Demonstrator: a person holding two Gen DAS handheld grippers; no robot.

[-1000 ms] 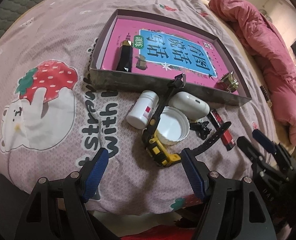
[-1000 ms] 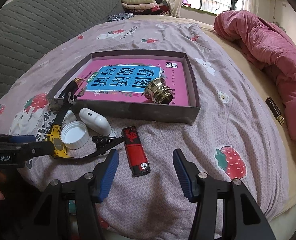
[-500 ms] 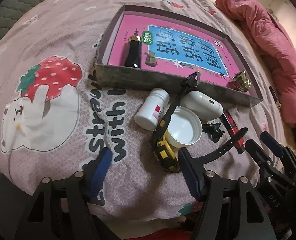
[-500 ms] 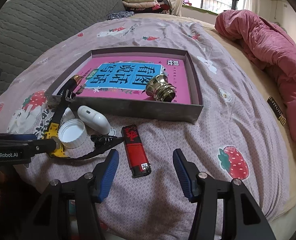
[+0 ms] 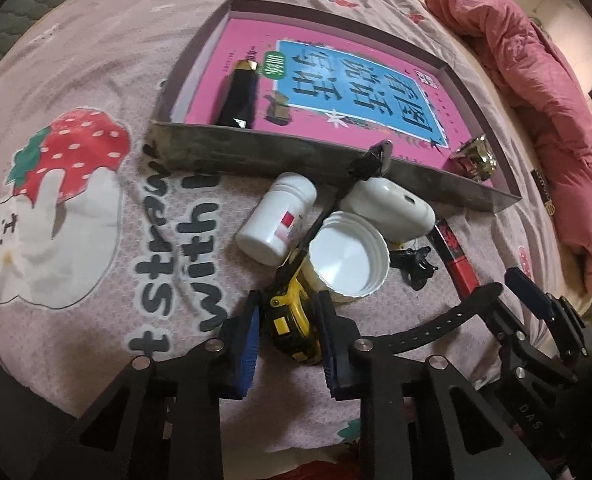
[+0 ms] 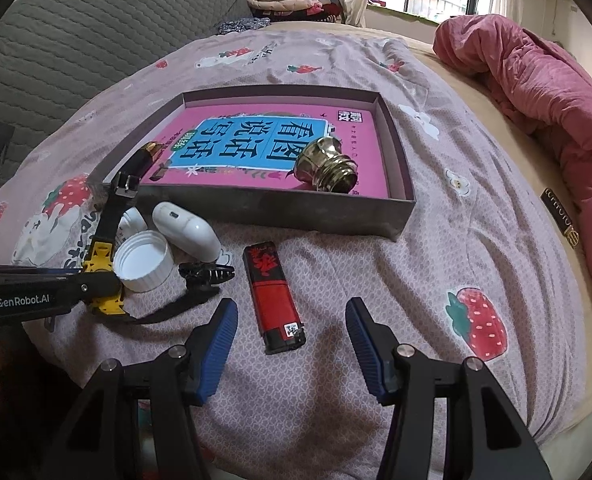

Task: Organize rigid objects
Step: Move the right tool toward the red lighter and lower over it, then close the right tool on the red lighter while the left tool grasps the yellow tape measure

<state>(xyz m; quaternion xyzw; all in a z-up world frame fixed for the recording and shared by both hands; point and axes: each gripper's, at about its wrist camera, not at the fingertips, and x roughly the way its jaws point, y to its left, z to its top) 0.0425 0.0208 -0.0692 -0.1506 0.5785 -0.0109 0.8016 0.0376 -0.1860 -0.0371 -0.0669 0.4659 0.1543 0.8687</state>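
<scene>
A yellow watch (image 5: 292, 320) with a black strap lies on the bedspread before the grey box (image 5: 296, 152). My left gripper (image 5: 288, 298) is closing around it, and its blue pads rest against the sides of the watch body. In the right wrist view the watch (image 6: 104, 256) sits under the left gripper's finger. My right gripper (image 6: 290, 304) stands open over a red lighter (image 6: 274, 300) without touching it. Around the watch lie a white bottle (image 5: 276, 216), a white cap (image 5: 347, 256), a white case (image 5: 391, 208) and a black clip (image 5: 413, 266).
The box (image 6: 280, 204) holds a pink book, a black tube (image 6: 140, 160) and a brass piece (image 6: 327, 164). A pink quilt (image 6: 555, 100) is heaped at the right. A grey padded headboard (image 6: 96, 40) rises at the far left. The bed's edge is just below the grippers.
The left gripper's jaws have gone from wide open to closed around the watch body, having come slightly nearer to it. The right gripper and the other objects have stayed put.
</scene>
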